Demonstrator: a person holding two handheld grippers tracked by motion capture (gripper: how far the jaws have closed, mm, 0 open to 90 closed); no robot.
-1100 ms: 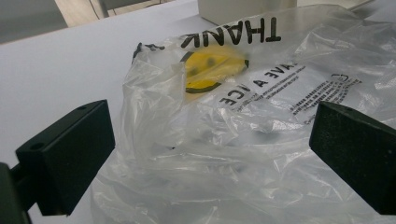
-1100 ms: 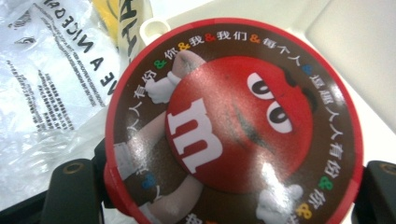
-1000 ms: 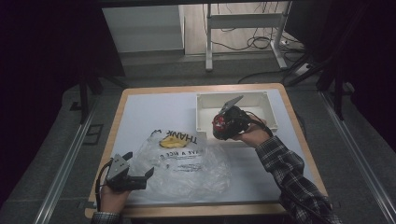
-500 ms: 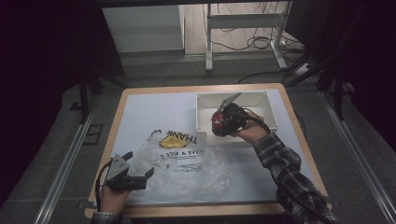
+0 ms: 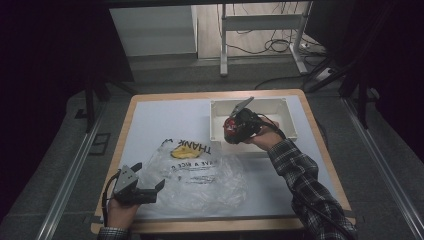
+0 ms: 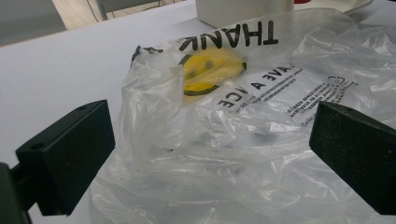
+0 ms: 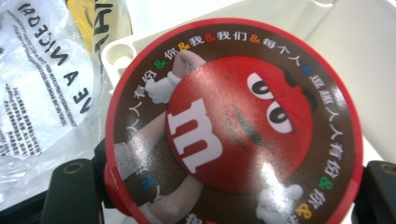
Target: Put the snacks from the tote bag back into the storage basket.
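A round red candy tin (image 7: 233, 126) with a red cartoon face on its lid sits between the jaws of my right gripper (image 7: 224, 191), which is shut on it. In the high view the tin (image 5: 228, 127) hangs over the front left corner of a white bin (image 5: 280, 107). A clear plastic bag (image 5: 200, 170) with black print and a yellow smiley lies crumpled on the table's near half. My left gripper (image 5: 156, 190) rests open at the bag's left edge. In the left gripper view the bag (image 6: 261, 93) bulges between the wide-apart jaws without being pinched.
The white tabletop (image 5: 165, 120) has a wooden border, and its far left part is bare. The bin stands at the back right. Beyond the table edges the floor is dark, with a metal frame (image 5: 225, 45) and cables behind.
My right hand has edged slightly left with the tin, staying over the bin's front left corner. The left gripper and the bag have not moved.
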